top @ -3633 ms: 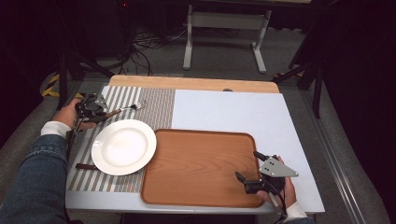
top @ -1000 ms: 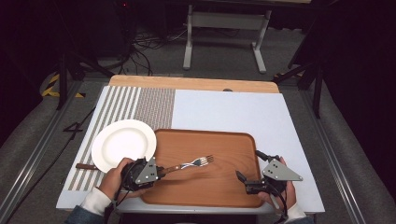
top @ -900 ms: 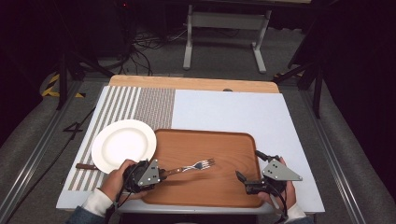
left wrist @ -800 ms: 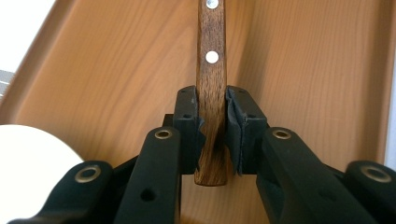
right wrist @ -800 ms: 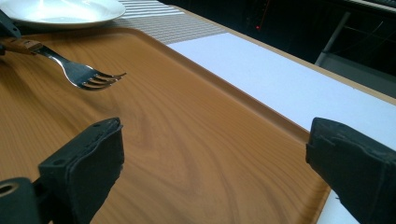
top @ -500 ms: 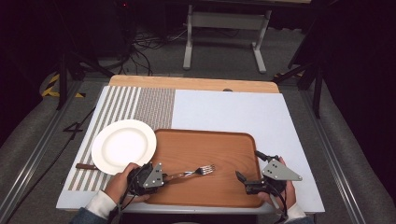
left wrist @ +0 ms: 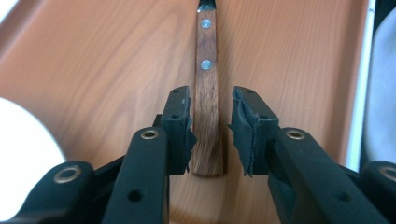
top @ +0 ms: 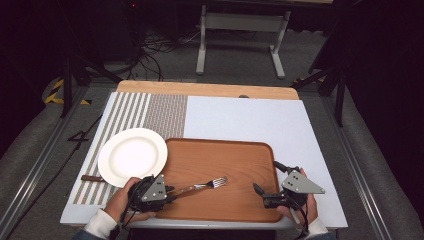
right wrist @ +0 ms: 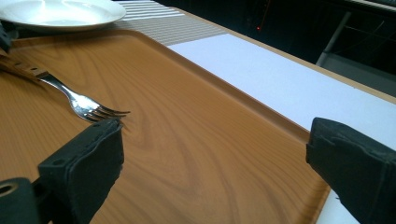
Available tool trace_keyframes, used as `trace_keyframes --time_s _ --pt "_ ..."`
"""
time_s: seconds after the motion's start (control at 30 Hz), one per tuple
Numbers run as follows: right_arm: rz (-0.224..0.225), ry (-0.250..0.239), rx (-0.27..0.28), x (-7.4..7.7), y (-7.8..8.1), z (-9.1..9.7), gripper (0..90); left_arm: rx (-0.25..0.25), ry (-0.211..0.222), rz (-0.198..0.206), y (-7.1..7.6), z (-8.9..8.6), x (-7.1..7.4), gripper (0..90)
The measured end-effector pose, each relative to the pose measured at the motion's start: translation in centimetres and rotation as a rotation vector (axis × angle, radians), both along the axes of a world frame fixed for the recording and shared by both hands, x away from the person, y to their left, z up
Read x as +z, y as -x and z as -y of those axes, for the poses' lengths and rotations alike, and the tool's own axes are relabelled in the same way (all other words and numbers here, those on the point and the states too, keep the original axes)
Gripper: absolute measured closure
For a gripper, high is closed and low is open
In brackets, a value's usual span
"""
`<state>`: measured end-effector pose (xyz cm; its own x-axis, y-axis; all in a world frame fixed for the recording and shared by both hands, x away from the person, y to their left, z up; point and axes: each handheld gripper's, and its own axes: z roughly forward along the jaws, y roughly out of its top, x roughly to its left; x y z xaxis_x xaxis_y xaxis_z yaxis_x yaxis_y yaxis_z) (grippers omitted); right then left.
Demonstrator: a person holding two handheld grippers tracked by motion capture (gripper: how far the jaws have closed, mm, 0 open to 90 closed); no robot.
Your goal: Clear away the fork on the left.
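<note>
A dark wooden handle (top: 91,178) pokes out from under the white plate (top: 132,156) at the table's near-left; the plate hides the rest, so I cannot say what utensil it is. In my left gripper view the fork's (top: 200,185) tines are cut off by the top edge.

The table (top: 260,120) wears a pale sheet, with a striped grey placemat (top: 150,112) at its left and a bare wood strip along the far edge. Beyond it the room is dark: cables on a grey floor and a light metal stand (top: 240,30).

The fork lies flat on the wood-grain tray (top: 235,165), in its near-left part, its riveted brown handle toward my left gripper (top: 167,190) and its shiny steel tines toward the tray's middle. That gripper's jaws sit a little apart on either side of the handle's end; the left pad looks to touch it and a gap shows on the right, so nothing is clamped.

My right gripper (top: 260,192), topped by a grey three-cornered plate, hovers at the tray's near-right corner with its padded jaws spread wide and nothing between them.
</note>
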<state>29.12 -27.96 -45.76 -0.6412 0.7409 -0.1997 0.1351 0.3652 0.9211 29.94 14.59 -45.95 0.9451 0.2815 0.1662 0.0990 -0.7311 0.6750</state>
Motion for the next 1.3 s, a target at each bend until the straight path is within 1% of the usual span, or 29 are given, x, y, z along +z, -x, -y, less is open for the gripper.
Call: trace_keyframes --time_s 0.07,0.1,0.17,0.2,0.23,0.3,0.37,0.4,0.43,0.5,0.57,0.63,0.77,0.83,0.9,0.93,1.0,1.07,1.13,1.17,1.2,1.23,1.27,1.3 --pt "0.002 -0.004 0.0 0.0 0.1 0.1 5.2 0.003 0.033 0.024 0.0 -0.5 0.6 75.3" --pt "0.004 -0.003 -0.002 0.1 0.1 0.1 5.2 -0.005 0.081 0.02 -0.2 -0.8 1.1 77.5" --pt "0.005 -0.013 -0.005 0.1 0.2 0.1 5.2 -0.01 0.106 0.041 -0.5 -0.8 1.8 87.6" --pt "0.004 -0.011 -0.007 0.1 0.2 0.1 5.2 -0.014 0.111 0.044 -0.6 -0.7 1.9 89.8" --pt "0.005 -0.008 -0.008 0.1 0.2 0.2 5.2 -0.036 0.116 0.044 -0.8 -0.4 2.3 90.0" --pt "0.002 -0.009 -0.014 0.0 0.2 0.2 5.2 -0.066 0.098 0.064 -1.4 0.3 2.6 90.0" --pt "0.002 -0.012 -0.021 0.1 0.3 0.3 5.2 -0.099 0.094 0.062 -2.0 1.3 2.9 90.0" --pt "0.002 -0.011 -0.023 0.1 0.3 0.3 5.2 -0.127 0.083 0.068 -2.3 2.1 3.0 90.0" --pt "0.001 -0.011 -0.024 0.0 0.3 0.3 5.2 -0.141 0.072 0.073 -2.5 2.7 3.1 90.0" --pt "-0.003 -0.008 -0.027 0.0 0.2 0.3 5.2 -0.194 0.054 0.083 -3.1 4.6 3.4 90.0" --pt "-0.005 -0.008 -0.028 -0.1 0.2 0.3 5.2 -0.222 0.032 0.091 -3.5 5.9 3.4 90.0" --pt "-0.006 -0.007 -0.028 -0.1 0.2 0.3 5.2 -0.263 0.011 0.089 -3.6 7.2 3.3 90.0" --pt "-0.009 0.001 -0.027 -0.2 0.1 0.4 5.2 -0.318 -0.027 0.079 -3.9 9.2 2.9 90.0" --pt "-0.012 -0.005 -0.026 -0.3 0.0 0.4 5.2 -0.336 -0.037 0.063 -4.2 9.9 2.5 90.0" --pt "-0.016 -0.001 -0.024 -0.3 0.1 0.3 5.2 -0.341 -0.049 0.063 -4.3 10.3 2.2 90.0" --pt "-0.016 0.0 -0.024 -0.3 0.1 0.4 5.2 -0.359 -0.06 0.058 -4.4 10.5 2.0 90.0" --pt "-0.017 -0.002 -0.023 -0.3 0.0 0.4 5.2 -0.377 -0.088 0.056 -4.4 11.1 1.7 90.0" --pt "-0.016 -0.002 -0.025 -0.3 0.0 0.4 5.2 -0.393 -0.096 0.046 -4.4 11.5 1.4 90.0" --pt "-0.02 0.0 -0.021 -0.4 -0.1 0.4 5.2 -0.406 -0.132 0.055 -4.4 12.1 1.1 90.0" --pt "-0.02 0.0 -0.021 -0.4 -0.1 0.4 5.2 -0.406 -0.132 0.055 -4.4 12.1 1.1 90.0" --pt "-0.019 0.006 -0.019 -0.4 0.0 0.3 5.3 -0.415 -0.144 0.051 -4.5 12.6 0.8 90.0" --pt "-0.019 0.006 -0.019 -0.4 0.0 0.3 5.3 -0.413 -0.152 0.051 -4.6 12.8 0.7 90.0" --pt "-0.021 0.002 -0.021 -0.4 -0.1 0.3 5.2 -0.412 -0.18 0.056 -4.7 13.2 0.5 90.0" --pt "-0.022 0.001 -0.021 -0.4 -0.1 0.4 5.3 -0.412 -0.18 0.056 -4.7 13.2 0.5 90.0"
